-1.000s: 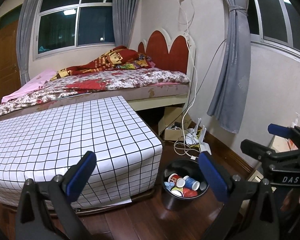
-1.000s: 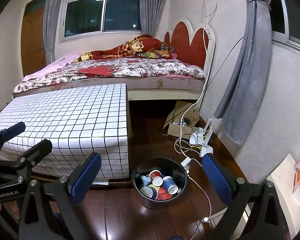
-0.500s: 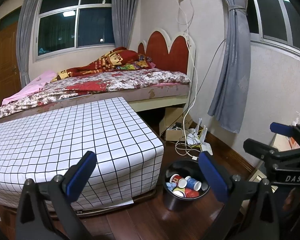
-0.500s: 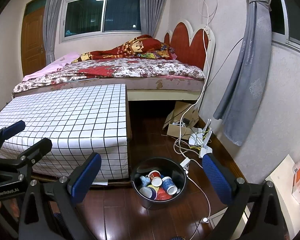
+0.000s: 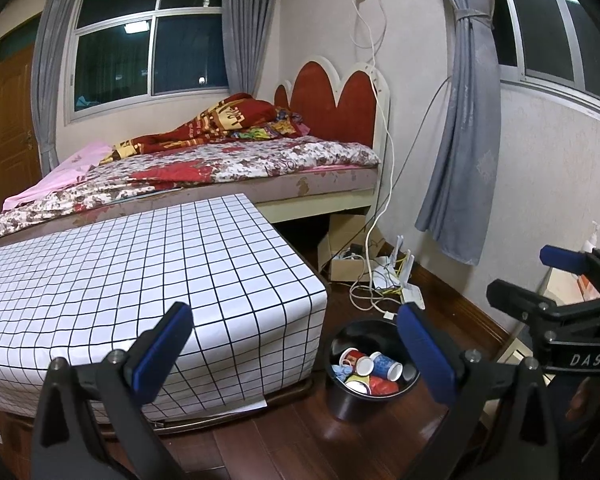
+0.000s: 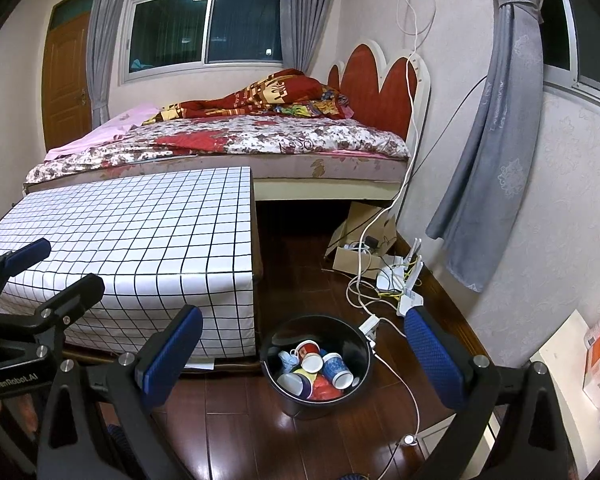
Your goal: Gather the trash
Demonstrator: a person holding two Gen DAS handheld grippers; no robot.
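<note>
Black and round, the bin [image 6: 318, 368] sits on the wood floor [image 6: 244, 412] beside the checked counter [image 6: 140, 232], with paper cups [image 6: 324, 368] inside. Both tools, left tool [image 5: 296, 350] and right tool [image 6: 306, 354], are spread wide and hold nothing.

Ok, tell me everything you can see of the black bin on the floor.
The black bin is a round, smooth-walled bucket, plastic by its look, with no lid, standing upright on the dark wood floor just off the corner of the table under the checked cloth. Several paper cups, red, blue and white, lie tumbled inside with a crumpled pale blue scrap; it is part full. A white cable runs along the floor close beside it. Neither gripper touches it.
</note>
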